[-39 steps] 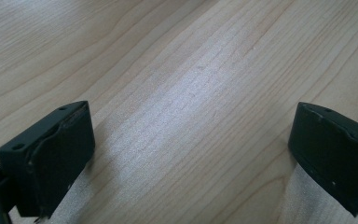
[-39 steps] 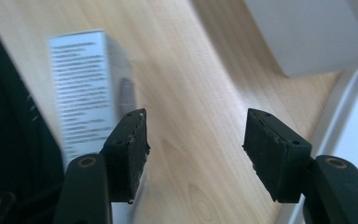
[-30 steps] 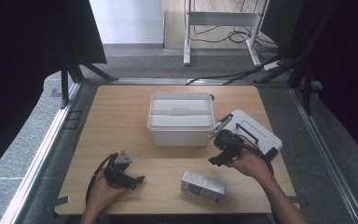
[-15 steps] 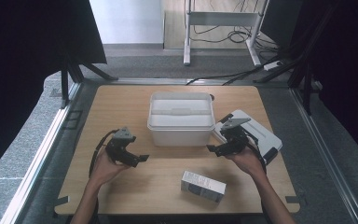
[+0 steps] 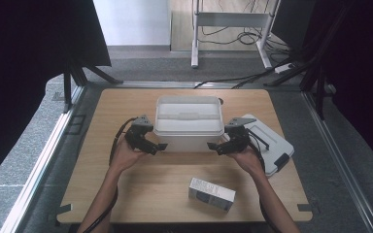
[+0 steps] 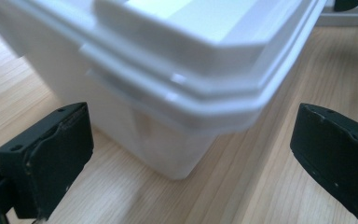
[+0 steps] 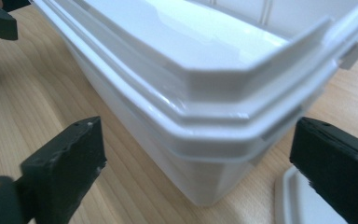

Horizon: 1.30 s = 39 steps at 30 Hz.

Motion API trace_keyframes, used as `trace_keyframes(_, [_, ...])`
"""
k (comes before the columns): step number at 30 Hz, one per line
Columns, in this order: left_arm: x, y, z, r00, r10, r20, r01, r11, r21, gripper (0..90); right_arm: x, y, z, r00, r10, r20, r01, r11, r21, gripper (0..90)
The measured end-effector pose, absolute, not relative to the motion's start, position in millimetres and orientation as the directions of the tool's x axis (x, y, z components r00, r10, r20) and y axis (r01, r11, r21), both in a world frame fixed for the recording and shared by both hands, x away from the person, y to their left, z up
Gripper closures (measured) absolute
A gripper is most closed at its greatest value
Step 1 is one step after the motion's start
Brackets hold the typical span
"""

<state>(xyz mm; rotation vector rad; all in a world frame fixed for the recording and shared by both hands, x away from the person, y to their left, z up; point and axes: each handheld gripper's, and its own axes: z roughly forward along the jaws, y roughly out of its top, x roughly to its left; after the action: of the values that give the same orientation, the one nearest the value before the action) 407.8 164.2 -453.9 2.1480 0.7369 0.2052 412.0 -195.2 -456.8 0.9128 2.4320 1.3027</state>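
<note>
A white plastic tub (image 5: 189, 121) stands open-topped near the middle of a pale wood-grain worktop (image 5: 126, 194), flanked at its two near corners by the left tongs (image 5: 156, 146) and the right tongs (image 5: 214, 148), each held in a person's hand. From the high view the tub reads as a rounded rectangle with a raised bar across its inside; whether anything lies in it cannot be told. To its right lies a flat white lid (image 5: 272, 145) with dark latches, partly under the right hand, and a small printed carton (image 5: 211, 193) sits near the front edge, well apart from both tongs. The left gripper view brings in what the high view cannot: the tub's stepped, glossy rim and translucent corner wall (image 6: 168, 140) rising between two matte black pads that stand wide on either side, not touching it. The right gripper view shows the opposite corner (image 7: 205, 158) likewise framed by its pads, which have just been opening and press on nothing, with a sliver of the lid (image 7: 293, 200) on the worktop beside the tub. Both sets of tongs stand spread wide apart.
</note>
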Motion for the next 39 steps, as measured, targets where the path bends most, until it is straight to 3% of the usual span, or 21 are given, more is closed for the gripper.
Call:
trace_keyframes(10, [395.5, 156.9, -452.6, 0.825, 0.558, -0.090, 0.420, -0.498, 0.758, 0.0, 405.9, -196.0, -456.2, -0.787, 0.610, 0.095, 0.409, 0.400, 0.820, 7.2])
trace_keyframes(39, [317.4, 160.3, -448.5, 0.843, 0.530, -0.098, 0.408, -0.509, 0.758, 0.0, 330.7, -200.8, -450.9, -0.818, 0.567, 0.096, 0.386, 0.419, 0.822, 7.3])
